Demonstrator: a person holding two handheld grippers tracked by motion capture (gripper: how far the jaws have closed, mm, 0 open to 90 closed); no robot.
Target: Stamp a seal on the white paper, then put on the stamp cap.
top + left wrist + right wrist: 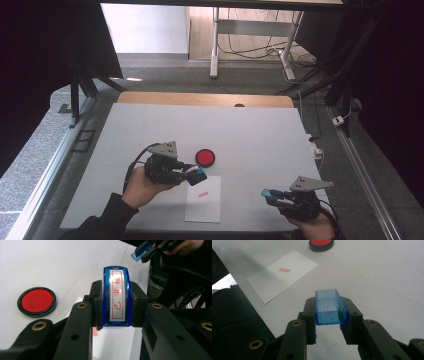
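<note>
A: Stamp (117,298) first: where is it?
B: Clamped in the left tongs (196,173), held above the bench (260,135) just over the near-left corner of the paper sheet (204,205). In the left gripper view it stands upright between the two black jaws, a blue-bodied stamp with a silvery face and red characters inside a red frame, turned toward the camera.

A: And the right tongs?
B: The right tongs (270,195) are closed on the stamp's clear blue cap (329,307). In the right gripper view the cap is a hollow, see-through blue box, open end toward the camera, pinched at its sides by the jaws. In the high view that hand sits near the bench's front right corner, well apart from the left one.

A: So stamp and cap are separate.
B: Yes, one in each hand, with the sheet between them.

A: What is on the sheet?
B: A small red rectangular imprint (202,194), near the middle of the sheet's upper half. The sheet lies flat on the grey bench top, near the front edge.

A: Anything else on the bench?
B: A round red ink pad (205,157) in a black rim, open, just beyond the sheet's far edge and just beside the left tongs. It touches neither the sheet nor the stamp.

A: Is the stamp touching the paper?
B: I cannot tell for certain from the high view; in the left gripper view the sheet lies below the jaws.
</note>
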